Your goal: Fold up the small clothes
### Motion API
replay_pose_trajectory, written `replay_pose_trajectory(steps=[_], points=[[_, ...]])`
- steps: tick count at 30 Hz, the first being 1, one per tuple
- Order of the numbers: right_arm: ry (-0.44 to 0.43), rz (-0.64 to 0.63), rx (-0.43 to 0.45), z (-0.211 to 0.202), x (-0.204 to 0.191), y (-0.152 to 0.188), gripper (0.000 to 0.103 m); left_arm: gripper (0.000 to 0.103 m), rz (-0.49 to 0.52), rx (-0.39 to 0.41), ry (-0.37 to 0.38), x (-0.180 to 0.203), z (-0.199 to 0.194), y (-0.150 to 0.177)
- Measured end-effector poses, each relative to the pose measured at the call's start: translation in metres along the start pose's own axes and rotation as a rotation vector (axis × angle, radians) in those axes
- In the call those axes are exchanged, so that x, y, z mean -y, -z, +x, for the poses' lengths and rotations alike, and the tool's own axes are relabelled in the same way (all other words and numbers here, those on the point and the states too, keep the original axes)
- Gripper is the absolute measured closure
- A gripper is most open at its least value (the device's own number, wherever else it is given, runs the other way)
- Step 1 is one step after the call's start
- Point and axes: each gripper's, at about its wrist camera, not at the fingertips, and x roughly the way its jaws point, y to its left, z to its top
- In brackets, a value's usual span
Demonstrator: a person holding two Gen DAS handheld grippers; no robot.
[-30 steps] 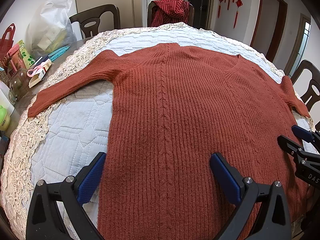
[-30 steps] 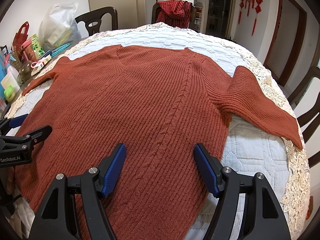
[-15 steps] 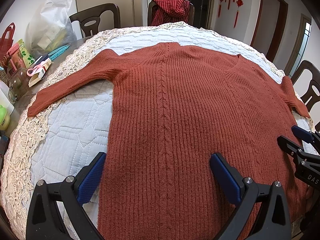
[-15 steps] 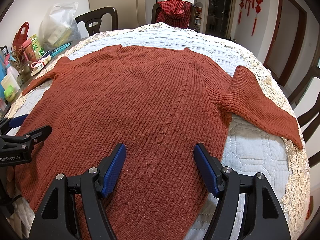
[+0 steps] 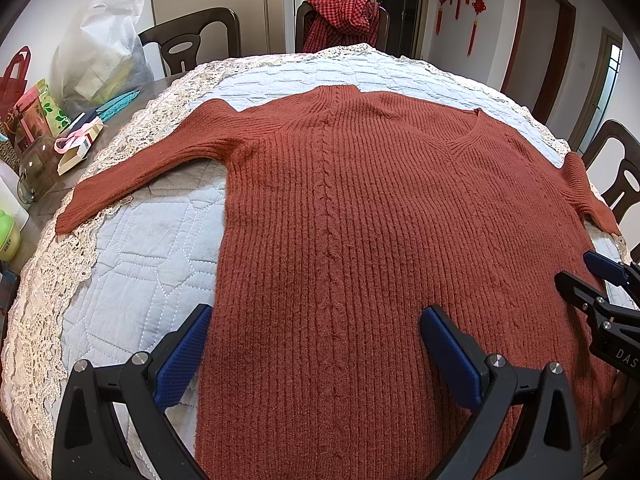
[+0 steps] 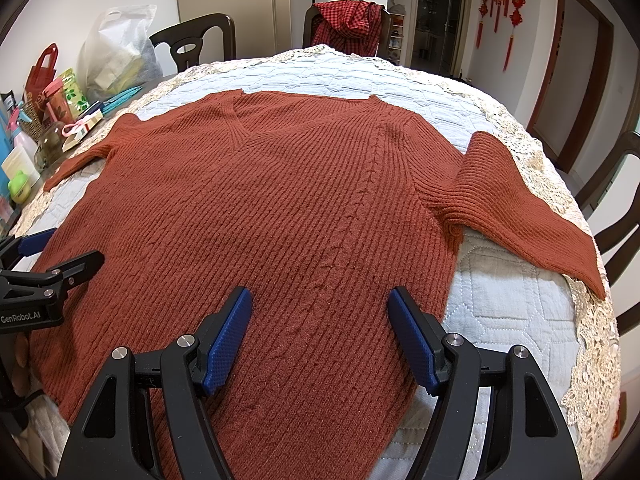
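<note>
Two grippers, left point(image 5: 314, 344) and right point(image 6: 320, 330), jaws wide apart, holding nothing | rust V-neck sweater point(image 5: 360, 220) flat on quilted table cover point(image 5: 140, 264) | white plastic bag point(image 5: 102, 50) holds boxes

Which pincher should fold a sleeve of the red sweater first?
Probably the left gripper. It is open above the rust-red ribbed knit sweater, right at its left edge, and the left sleeve lies flat. The open right gripper faces a bunched right sleeve.
</note>
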Motion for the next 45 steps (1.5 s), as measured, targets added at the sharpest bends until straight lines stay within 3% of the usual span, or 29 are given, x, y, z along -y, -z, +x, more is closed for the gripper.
replay_pose_trajectory(steps=[45], points=[[0.003, -0.003, -0.001, 0.0003, -0.0003, -0.0006, 0.032, 0.0, -0.001, 0.006, -0.003, 0.0005, -0.002, -0.0033]])
